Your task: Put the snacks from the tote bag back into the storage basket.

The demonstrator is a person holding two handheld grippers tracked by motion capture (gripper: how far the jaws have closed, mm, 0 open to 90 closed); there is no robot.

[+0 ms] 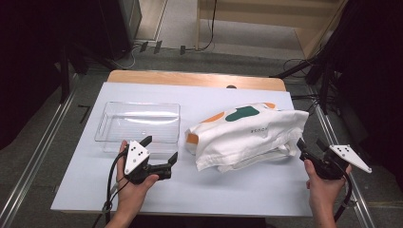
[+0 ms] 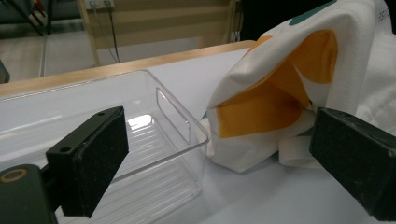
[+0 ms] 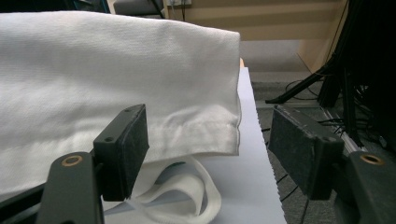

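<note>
Between your two wide-open, empty grippers, left gripper [image 1: 160, 149] and right gripper [image 1: 311, 144], the folded tote bag [image 1: 247, 135] is lying; you are approaching its ends; next, probably closing on the fabric toward the clear tray [image 1: 138, 121].

Small dark lettering on the white cloth bag [image 1: 247, 133] is too blurred to read.

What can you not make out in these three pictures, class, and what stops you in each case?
1. Printed word on the white cloth bag: too small in the high view, cut off by the edge in the left gripper view.
2. Whatever lies inside the bag: hidden by its folded cloth.
3. Clear tray: its near part is cut by the frame and covered by a jaw in the left gripper view.
</note>
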